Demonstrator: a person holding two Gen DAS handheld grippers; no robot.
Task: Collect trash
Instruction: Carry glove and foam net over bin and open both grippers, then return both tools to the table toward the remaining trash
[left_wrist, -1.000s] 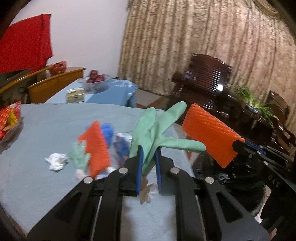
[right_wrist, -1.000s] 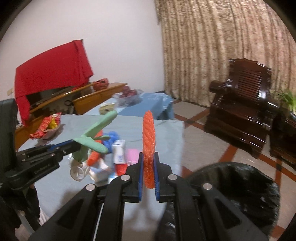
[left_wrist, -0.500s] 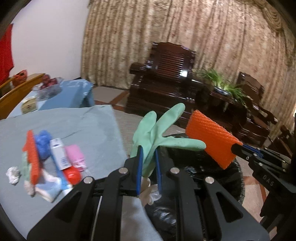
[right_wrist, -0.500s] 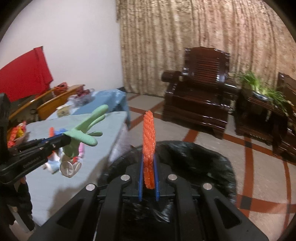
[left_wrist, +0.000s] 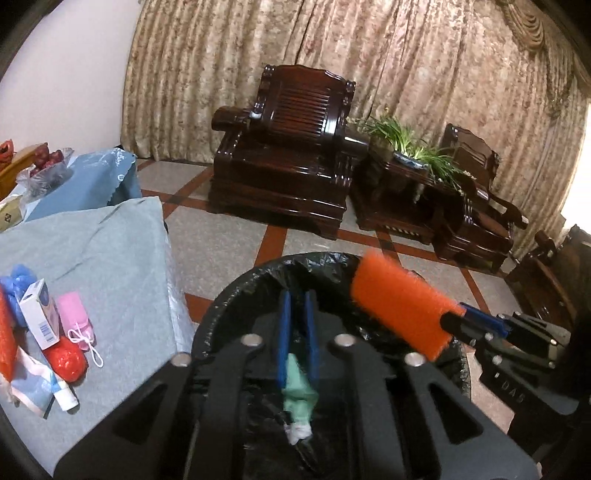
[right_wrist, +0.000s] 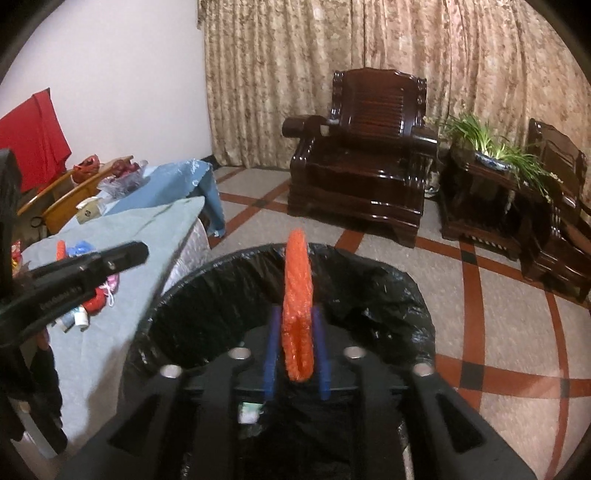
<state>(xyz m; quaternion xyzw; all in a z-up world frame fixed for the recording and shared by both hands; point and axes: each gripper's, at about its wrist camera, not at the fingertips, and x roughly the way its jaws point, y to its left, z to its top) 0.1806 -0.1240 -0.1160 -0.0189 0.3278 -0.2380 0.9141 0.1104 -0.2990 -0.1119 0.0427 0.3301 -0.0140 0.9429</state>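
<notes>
Both grippers hang over the black-bagged trash bin (left_wrist: 236, 291) beside the table. My left gripper (left_wrist: 297, 295) has its jaws opening. The green glove (left_wrist: 299, 395) has slid down from between the blue fingers (left_wrist: 283, 332) and drops into the bin. My right gripper (right_wrist: 296, 309) is opening as well. The orange mesh piece (right_wrist: 297, 306) still stands between its fingers (right_wrist: 272, 350) with a gap on each side. The left wrist view shows that mesh piece (left_wrist: 402, 314) sticking out of the right gripper (left_wrist: 461, 317).
More trash lies on the grey-clothed table (left_wrist: 110, 258): a white box (left_wrist: 40, 317), a pink pouch (left_wrist: 75, 314), a red ball (left_wrist: 66, 360), a tube (left_wrist: 64, 397). Dark wooden armchairs (left_wrist: 295, 155) and a potted plant (left_wrist: 410, 144) stand beyond the tiled floor.
Both grippers swung from over the table to above the bin. Both pairs of jaws have parted. The glove dropped from upright between the left fingers to below them.
</notes>
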